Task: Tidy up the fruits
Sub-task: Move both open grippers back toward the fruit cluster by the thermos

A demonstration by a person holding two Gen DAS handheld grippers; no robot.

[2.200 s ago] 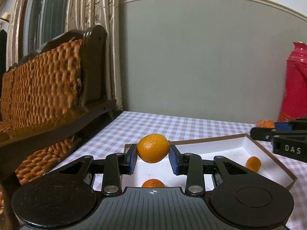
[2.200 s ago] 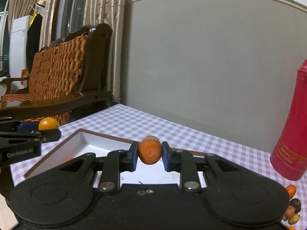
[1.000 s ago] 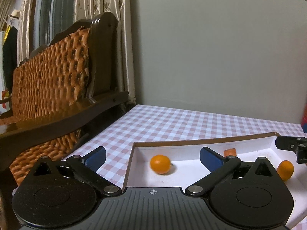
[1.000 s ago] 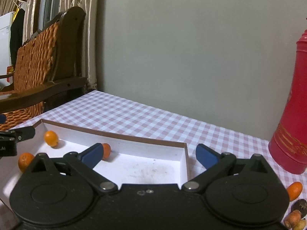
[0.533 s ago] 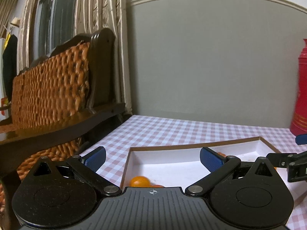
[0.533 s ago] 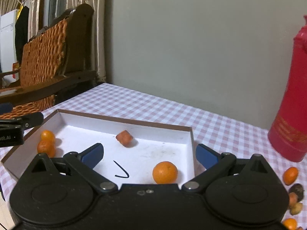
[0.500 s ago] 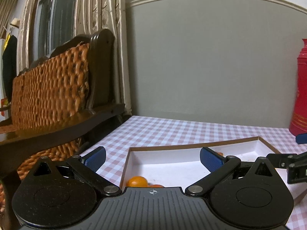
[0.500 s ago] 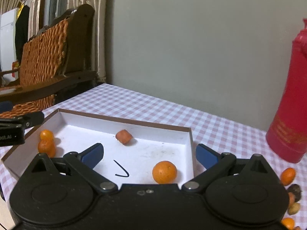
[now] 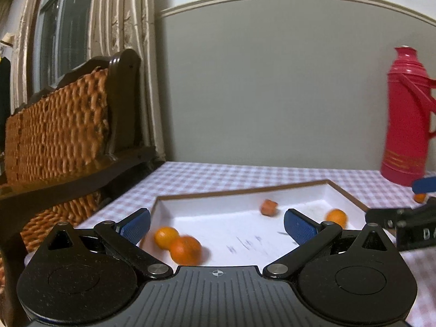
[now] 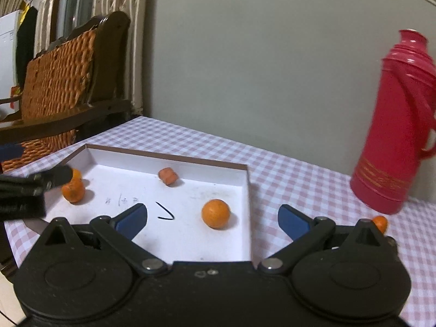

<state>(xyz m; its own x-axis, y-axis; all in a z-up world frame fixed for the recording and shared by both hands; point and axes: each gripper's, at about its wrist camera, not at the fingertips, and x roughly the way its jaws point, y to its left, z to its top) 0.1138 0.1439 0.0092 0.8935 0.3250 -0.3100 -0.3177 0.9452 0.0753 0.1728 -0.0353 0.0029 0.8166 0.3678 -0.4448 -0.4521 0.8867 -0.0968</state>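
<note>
White tray [image 10: 245, 207] on the checked table [image 10: 299, 185]: four orange fruits [image 10: 215, 214] lie loose inside it, gathered for sorting. Left gripper [image 9: 216, 224] and right gripper [image 10: 211, 219], both spread wide and empty, hover at the tray's near edge. Right of the tray stands a red thermos [image 10: 395, 125], a stray fruit [image 10: 380, 223] at its foot; nothing bars the way.

Orange fruits [image 10: 215, 213], white tray [image 10: 246, 190], pink-checked tablecloth [image 10: 299, 188], red thermos [image 10: 395, 125]
</note>
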